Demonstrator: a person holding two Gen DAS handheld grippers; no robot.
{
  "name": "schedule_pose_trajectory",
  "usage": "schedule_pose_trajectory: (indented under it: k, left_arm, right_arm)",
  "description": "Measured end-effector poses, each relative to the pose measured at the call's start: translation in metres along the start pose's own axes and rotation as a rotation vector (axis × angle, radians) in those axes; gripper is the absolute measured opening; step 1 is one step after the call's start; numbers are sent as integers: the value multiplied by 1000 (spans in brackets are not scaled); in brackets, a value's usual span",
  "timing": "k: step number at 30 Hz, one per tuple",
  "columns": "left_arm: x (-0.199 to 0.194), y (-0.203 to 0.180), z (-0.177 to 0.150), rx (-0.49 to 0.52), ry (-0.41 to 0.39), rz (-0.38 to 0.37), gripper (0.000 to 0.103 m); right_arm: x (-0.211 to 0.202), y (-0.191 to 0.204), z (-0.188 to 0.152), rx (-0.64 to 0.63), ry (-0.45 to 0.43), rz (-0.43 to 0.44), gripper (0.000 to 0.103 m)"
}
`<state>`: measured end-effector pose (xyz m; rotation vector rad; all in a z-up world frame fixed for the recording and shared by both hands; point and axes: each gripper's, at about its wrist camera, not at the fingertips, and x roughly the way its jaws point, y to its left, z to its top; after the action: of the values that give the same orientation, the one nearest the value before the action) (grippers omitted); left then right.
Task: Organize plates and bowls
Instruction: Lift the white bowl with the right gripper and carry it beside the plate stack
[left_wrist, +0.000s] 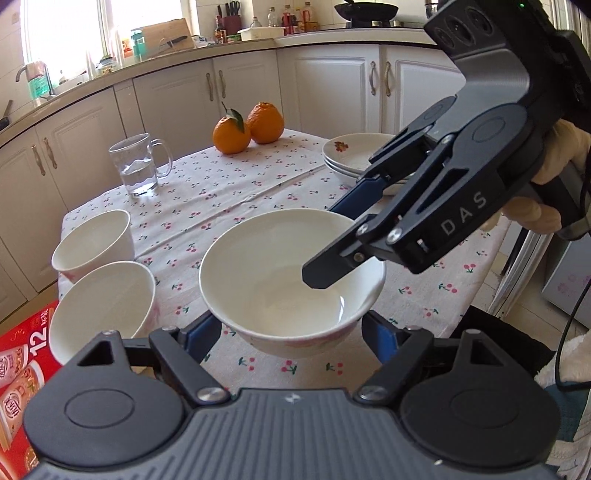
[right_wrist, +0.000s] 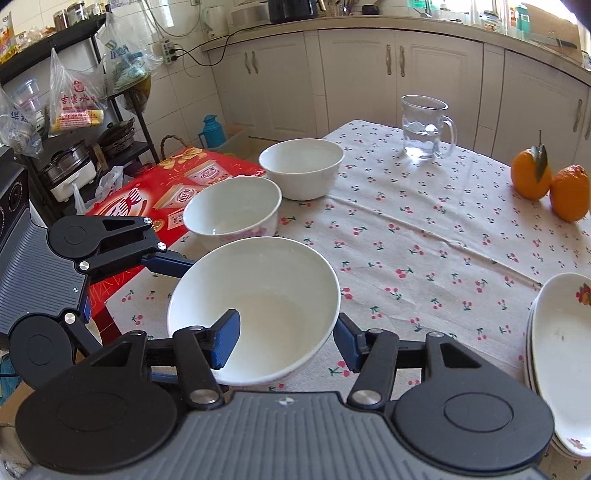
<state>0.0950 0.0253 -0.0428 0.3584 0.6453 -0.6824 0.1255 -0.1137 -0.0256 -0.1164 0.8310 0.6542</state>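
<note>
A white bowl (left_wrist: 280, 280) sits near the table's front, also in the right wrist view (right_wrist: 266, 295). My right gripper (right_wrist: 284, 339) straddles its rim, one blue pad inside the bowl and one outside, open around the wall. My left gripper (left_wrist: 291, 332) is open with its fingers on either side of the same bowl. It shows at the left in the right wrist view (right_wrist: 162, 264). Two more white bowls (right_wrist: 232, 210) (right_wrist: 301, 166) stand at the table's left edge. A stack of flowered plates (right_wrist: 557, 354) lies at the right.
A glass mug of water (right_wrist: 424, 129) and two oranges (right_wrist: 550, 181) stand on the cherry-print tablecloth (right_wrist: 424, 240). A red carton (right_wrist: 162, 192) lies beside the table's left edge. Cabinets (right_wrist: 354, 77) run behind.
</note>
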Motion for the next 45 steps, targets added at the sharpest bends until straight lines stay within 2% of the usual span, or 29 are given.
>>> schedule_pose_trajectory:
  k: [15, 30, 33, 35, 37, 45]
  left_arm:
    - [41, -7, 18, 18, 0, -73, 83]
    - [47, -10, 16, 6, -1, -83, 83]
    - [47, -12, 15, 15, -2, -84, 85]
    - [45, -12, 14, 10, -7, -87, 91]
    - [42, -12, 13, 7, -8, -84, 92]
    - [17, -7, 0, -42, -17, -40, 92]
  right_arm:
    - [-6, -36, -11, 59, 0, -89, 62]
    - [1, -44, -17, 83, 7, -96, 67]
    - [1, -44, -18, 87, 2, -85, 75]
    - [0, -42, -17, 83, -8, -96, 95]
    - [-3, -40, -17, 79, -27, -102, 103]
    - [-16, -35, -14, 107, -72, -87, 103]
